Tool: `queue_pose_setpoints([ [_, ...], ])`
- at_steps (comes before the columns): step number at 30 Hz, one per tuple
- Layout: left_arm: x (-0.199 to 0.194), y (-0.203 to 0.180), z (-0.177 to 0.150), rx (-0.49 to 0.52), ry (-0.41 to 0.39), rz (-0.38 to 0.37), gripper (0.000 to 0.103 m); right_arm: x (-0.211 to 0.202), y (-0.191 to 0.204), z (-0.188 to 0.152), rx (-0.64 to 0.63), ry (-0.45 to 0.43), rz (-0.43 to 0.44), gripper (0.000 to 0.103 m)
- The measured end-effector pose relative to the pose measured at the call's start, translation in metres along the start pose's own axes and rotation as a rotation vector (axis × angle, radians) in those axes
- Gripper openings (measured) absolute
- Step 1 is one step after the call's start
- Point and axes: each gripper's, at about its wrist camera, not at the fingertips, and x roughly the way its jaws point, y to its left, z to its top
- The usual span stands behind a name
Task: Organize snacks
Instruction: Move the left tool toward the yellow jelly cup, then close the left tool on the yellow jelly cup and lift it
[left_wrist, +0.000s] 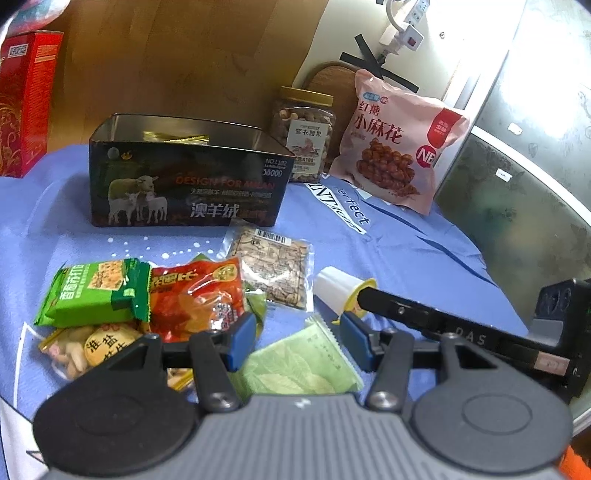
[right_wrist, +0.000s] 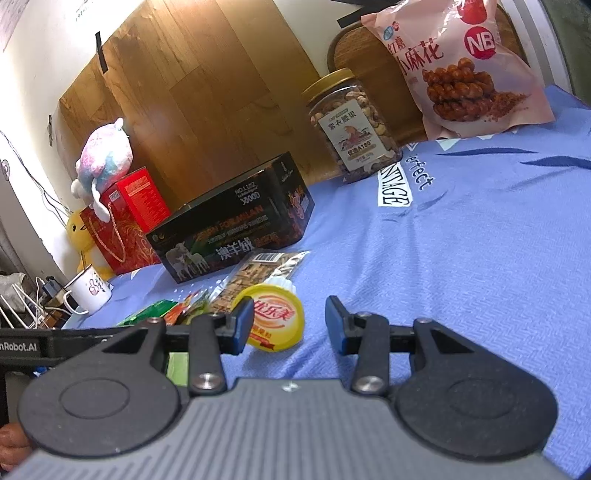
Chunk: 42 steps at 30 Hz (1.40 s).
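An open black tin box (left_wrist: 184, 184) with sheep printed on it stands on the blue cloth (left_wrist: 406, 240). In front of it lie a green cracker packet (left_wrist: 92, 291), a red packet (left_wrist: 195, 295), a clear seed packet (left_wrist: 273, 266) and a nut packet (left_wrist: 77, 350). My left gripper (left_wrist: 298, 341) is open low over a pale green packet (left_wrist: 295, 373) that lies between its fingers. A small yellow-lidded cup (right_wrist: 275, 321) lies on its side. My right gripper (right_wrist: 290, 325) is open, its left finger just beside the lid, with nothing pressed between the pads.
A nut jar (right_wrist: 354, 125) and a pink bag of twists (right_wrist: 461, 62) stand at the back against the wooden board. A red gift box (right_wrist: 125, 221), plush toys (right_wrist: 103, 155) and a white mug (right_wrist: 90, 291) sit to the left of the tin.
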Motion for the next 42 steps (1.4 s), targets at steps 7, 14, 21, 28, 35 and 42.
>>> queue_pose_setpoints([
  [7,0.005,-0.002,0.001,0.006,0.01,-0.006,0.051,0.0,0.0,0.0,0.001,0.0,0.003,0.045],
  [14,0.005,-0.002,0.001,0.004,0.014,-0.016,0.051,0.0,0.0,0.0,0.002,0.0,0.002,0.045],
  [21,-0.001,0.001,0.009,-0.008,0.003,-0.048,0.051,0.0,0.0,0.001,0.0,0.0,0.002,0.045],
  [28,0.001,-0.003,0.012,-0.017,0.017,-0.085,0.051,0.0,0.0,0.001,-0.003,0.001,0.003,0.045],
  [35,0.01,-0.011,0.02,-0.018,0.034,-0.123,0.051,0.0,0.003,0.001,-0.022,-0.001,-0.004,0.047],
  [42,0.001,-0.004,0.027,-0.052,0.012,-0.114,0.047,-0.013,0.0,-0.002,-0.004,-0.075,-0.008,0.051],
])
